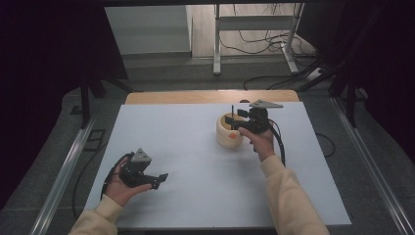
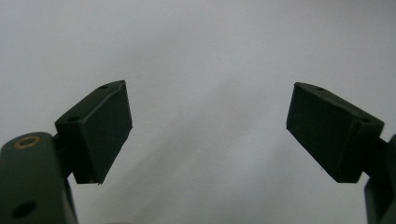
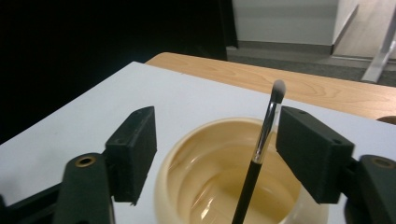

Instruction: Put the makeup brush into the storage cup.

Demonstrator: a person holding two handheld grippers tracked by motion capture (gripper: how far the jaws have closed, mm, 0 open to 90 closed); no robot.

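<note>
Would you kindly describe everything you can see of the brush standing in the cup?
The brush is slim, with a black handle, a shiny metal ferrule and a small pale, rounded tuft on top. It stands nearly upright, leaning slightly, its lower end inside the cream cup. It rises between the open jaws of the right tool, close to one pad; whether they touch is unclear.
</note>
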